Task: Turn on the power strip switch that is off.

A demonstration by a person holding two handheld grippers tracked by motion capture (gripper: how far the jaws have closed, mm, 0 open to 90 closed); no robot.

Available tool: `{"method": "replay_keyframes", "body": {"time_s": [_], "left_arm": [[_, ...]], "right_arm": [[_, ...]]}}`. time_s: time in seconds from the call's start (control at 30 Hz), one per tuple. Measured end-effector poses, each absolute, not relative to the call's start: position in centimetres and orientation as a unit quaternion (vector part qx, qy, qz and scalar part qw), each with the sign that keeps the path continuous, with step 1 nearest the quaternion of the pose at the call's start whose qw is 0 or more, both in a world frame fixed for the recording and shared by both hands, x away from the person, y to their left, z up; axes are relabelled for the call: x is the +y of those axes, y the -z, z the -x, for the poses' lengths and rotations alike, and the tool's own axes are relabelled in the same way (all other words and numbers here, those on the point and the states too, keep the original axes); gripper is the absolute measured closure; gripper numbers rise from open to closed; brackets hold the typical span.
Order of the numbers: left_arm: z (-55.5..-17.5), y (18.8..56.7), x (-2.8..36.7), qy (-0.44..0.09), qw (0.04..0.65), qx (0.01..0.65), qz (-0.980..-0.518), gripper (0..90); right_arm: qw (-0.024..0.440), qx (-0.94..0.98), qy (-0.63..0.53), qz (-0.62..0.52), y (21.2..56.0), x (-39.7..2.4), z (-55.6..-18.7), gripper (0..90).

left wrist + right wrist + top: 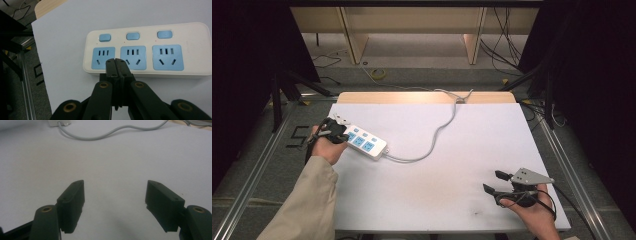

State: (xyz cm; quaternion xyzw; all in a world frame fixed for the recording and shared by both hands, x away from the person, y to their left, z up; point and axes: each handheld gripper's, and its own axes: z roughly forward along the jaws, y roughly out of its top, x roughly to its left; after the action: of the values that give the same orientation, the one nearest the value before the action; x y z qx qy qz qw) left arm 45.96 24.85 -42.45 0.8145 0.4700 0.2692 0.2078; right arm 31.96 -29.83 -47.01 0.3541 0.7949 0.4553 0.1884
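Three cameras on one bench — one fixed overhead, one riding on each gripper.

The high view looks forward and down from the person's side, taking in the whole white bench (437, 165) and the floor beyond its far edge. The left gripper view sits very near the power strip (147, 50) at the bench's left, looking along the left gripper (117, 65) with its fingers pressed together. The right gripper view sits low over the near right corner, looking between the spread fingers of the right gripper (115, 195) across the bare surface — it shares the grey cable (112, 132) with the high view.
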Motion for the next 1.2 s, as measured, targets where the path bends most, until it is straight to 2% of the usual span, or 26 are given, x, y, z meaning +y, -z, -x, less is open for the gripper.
{"method": "replay_keyframes", "body": {"time_s": [1.2], "left_arm": [[-48.2,42.0,24.7,-0.27,0.196,0.462,-0.822,89.8]], "right_arm": [[0.19,0.796,-0.453,-0.354,47.0,-29.9,-32.0,33.1]]}}
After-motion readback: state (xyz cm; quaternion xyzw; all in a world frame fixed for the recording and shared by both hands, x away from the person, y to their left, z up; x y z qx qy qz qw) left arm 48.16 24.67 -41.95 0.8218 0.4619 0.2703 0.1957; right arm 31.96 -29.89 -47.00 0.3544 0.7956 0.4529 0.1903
